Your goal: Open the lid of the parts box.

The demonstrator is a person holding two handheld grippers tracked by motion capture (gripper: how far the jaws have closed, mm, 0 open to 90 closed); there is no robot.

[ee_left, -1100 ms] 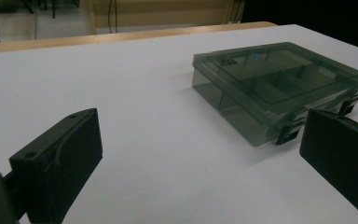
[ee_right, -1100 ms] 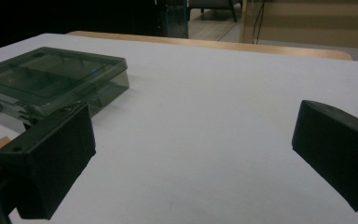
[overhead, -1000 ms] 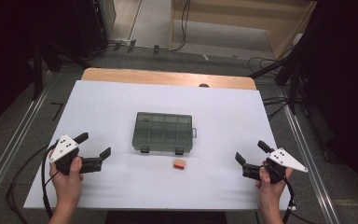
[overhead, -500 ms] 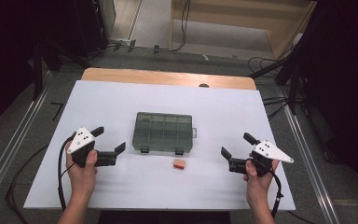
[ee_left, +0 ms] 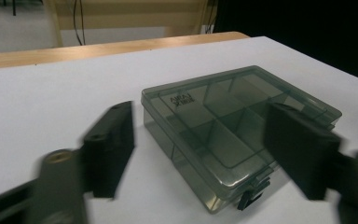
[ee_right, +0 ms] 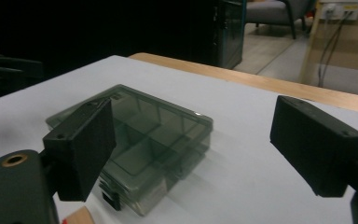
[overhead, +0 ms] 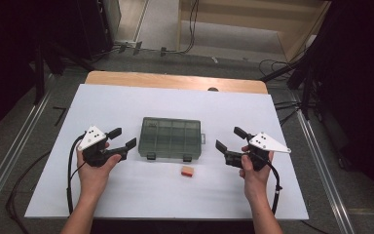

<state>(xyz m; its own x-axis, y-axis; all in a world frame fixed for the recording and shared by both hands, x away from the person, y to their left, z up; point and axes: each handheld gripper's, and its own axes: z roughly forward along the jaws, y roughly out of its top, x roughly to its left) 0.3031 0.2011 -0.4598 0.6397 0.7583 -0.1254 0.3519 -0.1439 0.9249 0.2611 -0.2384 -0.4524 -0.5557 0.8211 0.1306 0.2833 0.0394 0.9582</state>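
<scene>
The left gripper (overhead: 123,138) and right gripper (overhead: 228,138) both hold their jaws spread wide and empty, flanking the closed, smoke-tinted compartment box (overhead: 171,138) on the white table (overhead: 141,185). A small orange block (overhead: 187,171) lies just before the box.

Both grippers held level, fingers apart.
Left gripper (overhead: 121,139) and right gripper (overhead: 228,140) point inward toward each other; each hand grips from below, forearms entering from the bottom.
</scene>
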